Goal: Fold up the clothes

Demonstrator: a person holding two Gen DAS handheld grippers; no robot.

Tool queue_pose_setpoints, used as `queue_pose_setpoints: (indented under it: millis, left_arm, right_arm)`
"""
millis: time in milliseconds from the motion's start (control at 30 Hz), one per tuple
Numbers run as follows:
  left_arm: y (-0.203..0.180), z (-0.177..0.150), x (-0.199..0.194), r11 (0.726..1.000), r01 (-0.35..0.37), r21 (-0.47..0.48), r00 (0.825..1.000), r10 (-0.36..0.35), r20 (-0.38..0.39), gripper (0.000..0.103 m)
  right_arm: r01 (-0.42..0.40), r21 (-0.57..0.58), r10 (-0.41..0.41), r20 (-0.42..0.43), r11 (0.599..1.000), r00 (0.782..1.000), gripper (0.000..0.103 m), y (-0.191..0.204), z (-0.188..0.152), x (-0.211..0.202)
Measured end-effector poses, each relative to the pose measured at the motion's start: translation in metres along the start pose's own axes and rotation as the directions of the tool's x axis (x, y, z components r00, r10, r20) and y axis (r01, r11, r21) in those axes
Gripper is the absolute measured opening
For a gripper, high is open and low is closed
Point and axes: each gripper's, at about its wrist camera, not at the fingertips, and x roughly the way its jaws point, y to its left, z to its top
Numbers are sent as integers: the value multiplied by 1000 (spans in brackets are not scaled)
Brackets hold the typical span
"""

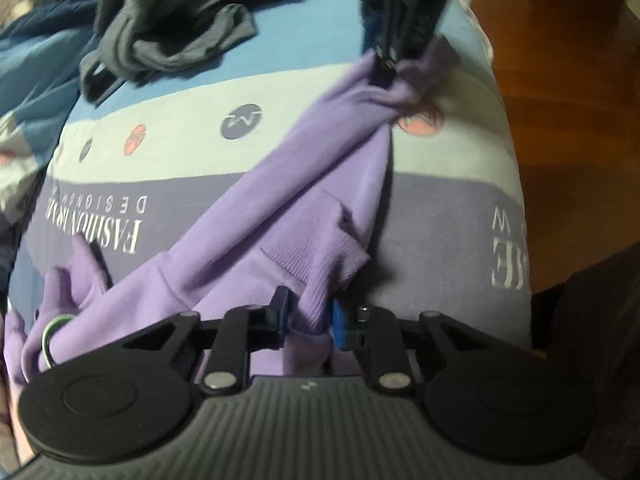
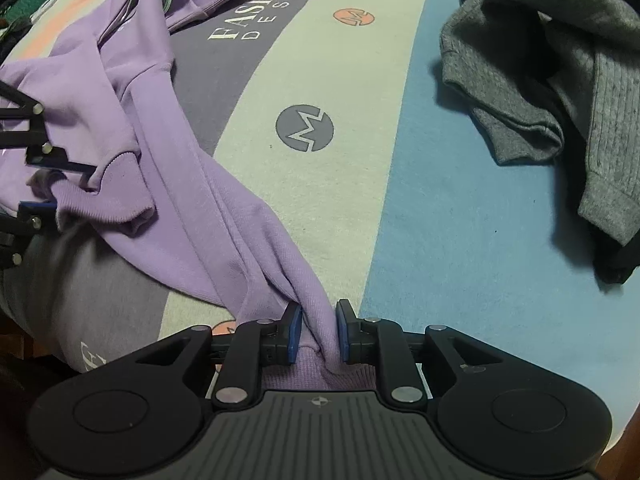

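A purple sweatshirt (image 1: 304,184) lies stretched across the striped bedspread (image 1: 180,148). My left gripper (image 1: 307,312) is shut on its ribbed hem, close to the camera. At the far end of that fabric my right gripper (image 1: 384,68) pinches the other end. In the right wrist view the right gripper (image 2: 318,334) is shut on a bunched ribbed edge of the purple sweatshirt (image 2: 208,200), which runs off to the upper left. The left gripper (image 2: 36,208) shows at the left edge, clamped on the same garment.
A crumpled grey garment (image 1: 172,36) (image 2: 560,76) lies on the blue stripe of the bed. A ring on the sweatshirt (image 1: 52,336) shows near its neck end. Wooden floor (image 1: 568,80) lies beyond the bed's edge. Dark blue cloth (image 1: 44,36) is heaped at far left.
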Motion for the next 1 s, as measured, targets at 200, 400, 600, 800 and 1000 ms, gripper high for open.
queue_pose_setpoints:
  millis: [200,400,600,800,1000]
  left_arm:
    - [38,5,-20,963,87,-254,996,-78,44,11]
    - [85,-7,-54,827,180,-533,982,-116,150,11]
    - [165,-93,-126,534,68,-843,982,112,151,8]
    - [235,-242,-202,142,-283,-949,894,397,-207,8]
    - [244,-394,-283,-334,-446,-831,723,412,-554,8]
  right_arm:
    - [-10,-2,10,-4,1000,1000,19,-3,2,4]
    - [11,2,-11,-16,1000,1000,19,4,9,3]
    - [84,13,-83,-60,996,995,18,15,21,8]
    - [269,-32,-269,2,963,963,16,26,42,-23]
    - [375,-60,-376,7,925,927,16,17,60,-56]
